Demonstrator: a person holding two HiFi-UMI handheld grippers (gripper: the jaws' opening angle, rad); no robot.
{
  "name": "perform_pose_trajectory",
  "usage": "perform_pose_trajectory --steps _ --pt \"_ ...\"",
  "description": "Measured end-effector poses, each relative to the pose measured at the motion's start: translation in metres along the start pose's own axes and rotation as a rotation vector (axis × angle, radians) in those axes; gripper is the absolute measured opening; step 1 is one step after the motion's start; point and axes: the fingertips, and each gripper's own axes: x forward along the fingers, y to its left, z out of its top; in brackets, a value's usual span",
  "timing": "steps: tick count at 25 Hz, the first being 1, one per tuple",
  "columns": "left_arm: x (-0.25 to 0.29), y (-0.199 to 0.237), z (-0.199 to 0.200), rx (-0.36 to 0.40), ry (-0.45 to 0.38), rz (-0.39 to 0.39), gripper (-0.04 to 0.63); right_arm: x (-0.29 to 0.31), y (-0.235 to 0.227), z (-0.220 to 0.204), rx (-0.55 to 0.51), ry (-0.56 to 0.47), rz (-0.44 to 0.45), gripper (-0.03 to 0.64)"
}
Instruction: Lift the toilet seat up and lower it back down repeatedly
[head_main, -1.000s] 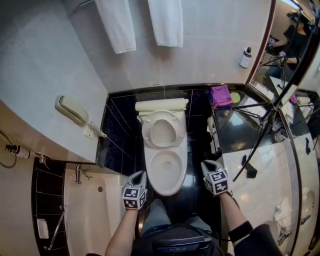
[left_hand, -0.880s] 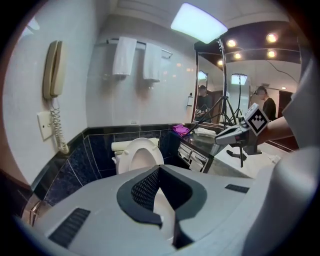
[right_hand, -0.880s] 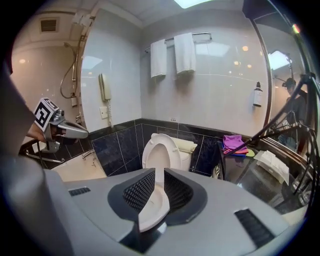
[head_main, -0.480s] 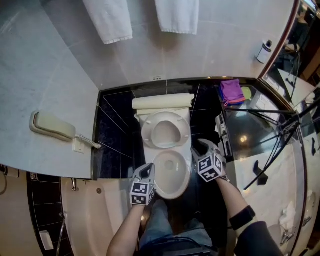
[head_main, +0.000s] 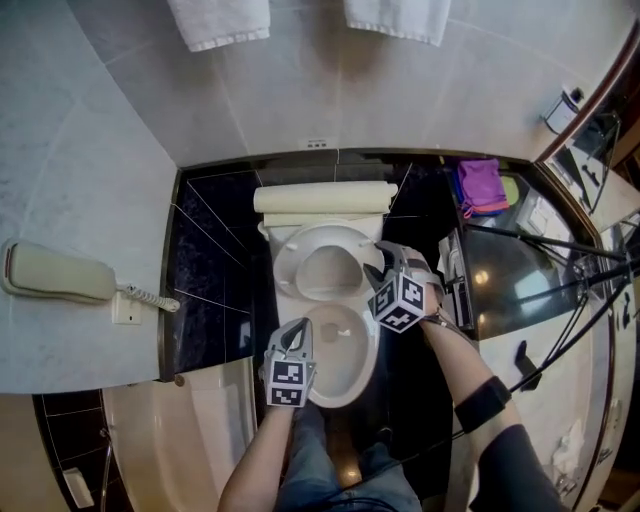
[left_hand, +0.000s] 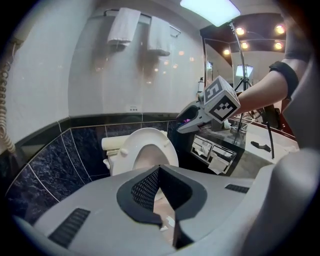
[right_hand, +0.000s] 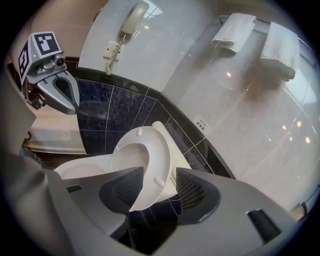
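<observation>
The toilet seat (head_main: 320, 236) stands raised, leaning back over the open bowl (head_main: 338, 378), so you are at the top of a cycle and, I judge, about to bring it down. Your right gripper (head_main: 383, 258) sits at the seat's right edge with its jaws spread and the rim between them, not pressing that I can see. That places it well to pinch the rim and guide the drop rather than let it slam. Your left gripper (head_main: 297, 330) hangs low by the bowl's left side, jaws closed on nothing (out of the seat's path, which seems the point).

No maker's name shows on the porcelain. The small plate (head_main: 318, 143) on the wall above is too tiny to read, the wall phone (head_main: 55, 275) shows no lettering, and the gripper cubes carry only black-and-white squares.
</observation>
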Motion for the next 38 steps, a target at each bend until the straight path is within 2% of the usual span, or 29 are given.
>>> perform_pose_trajectory --steps 10,15,16,20,30,38 --pt "0.049 0.016 -0.002 -0.034 -0.027 -0.029 -0.002 0.083 -0.018 0.021 -0.099 0.020 0.017 0.219" --pt "0.057 0.017 -0.014 -0.045 -0.016 -0.042 -0.002 0.110 -0.019 0.023 -0.146 0.037 0.026 0.166" --pt "0.058 0.018 -0.016 -0.049 -0.014 -0.042 -0.002 0.113 -0.019 0.023 -0.158 0.040 0.027 0.122" --pt "0.059 0.023 -0.024 -0.065 -0.003 -0.040 -0.002 0.113 -0.021 0.024 -0.183 0.031 0.018 0.120" --pt "0.059 0.023 -0.030 -0.079 0.013 -0.029 -0.002 0.108 -0.017 0.024 -0.145 0.044 0.001 0.114" --pt "0.055 0.019 -0.039 -0.098 0.032 -0.023 -0.002 0.096 -0.008 0.025 -0.174 0.039 -0.024 0.114"
